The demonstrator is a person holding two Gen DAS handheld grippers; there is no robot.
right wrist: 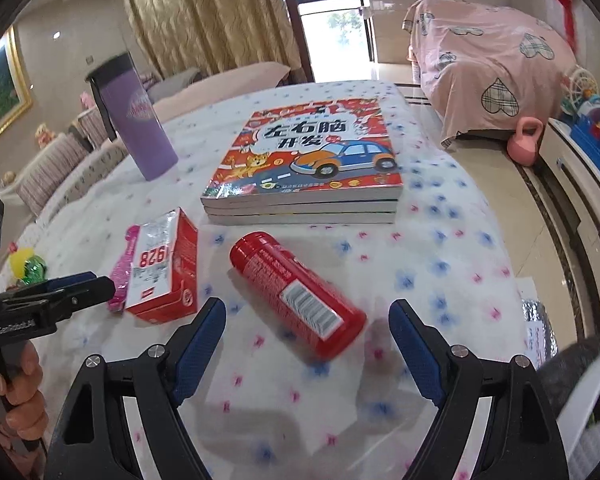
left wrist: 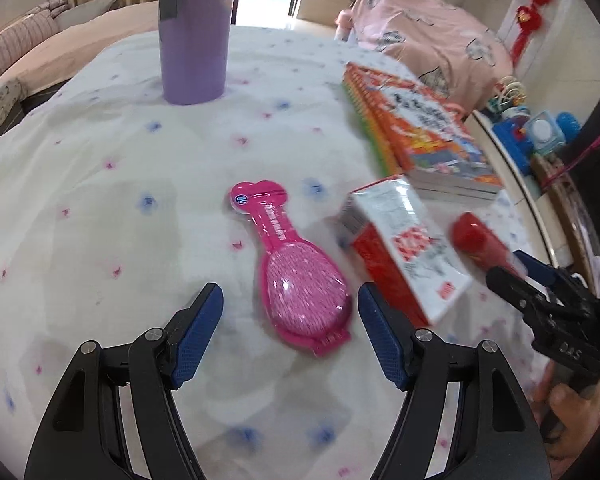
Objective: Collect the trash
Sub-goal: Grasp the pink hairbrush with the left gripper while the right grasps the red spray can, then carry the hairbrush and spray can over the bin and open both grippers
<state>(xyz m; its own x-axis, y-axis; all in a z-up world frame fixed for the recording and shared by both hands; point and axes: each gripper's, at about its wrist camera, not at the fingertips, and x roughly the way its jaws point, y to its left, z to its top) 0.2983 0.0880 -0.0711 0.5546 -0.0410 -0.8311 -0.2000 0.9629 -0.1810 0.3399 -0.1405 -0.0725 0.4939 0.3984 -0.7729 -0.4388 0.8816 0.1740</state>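
Observation:
A pink hairbrush pack lies on the flowered tablecloth, its round end between the fingers of my open left gripper. A red-and-white carton lies right of it; it also shows in the right wrist view. A red can lies on its side, its near end between the fingers of my open right gripper. The can shows in the left wrist view in front of the right gripper.
A purple tumbler stands at the back. A stack of children's books lies behind the can. The left gripper reaches in from the left. A pink-covered bed, a pink kettlebell and toys are to the right.

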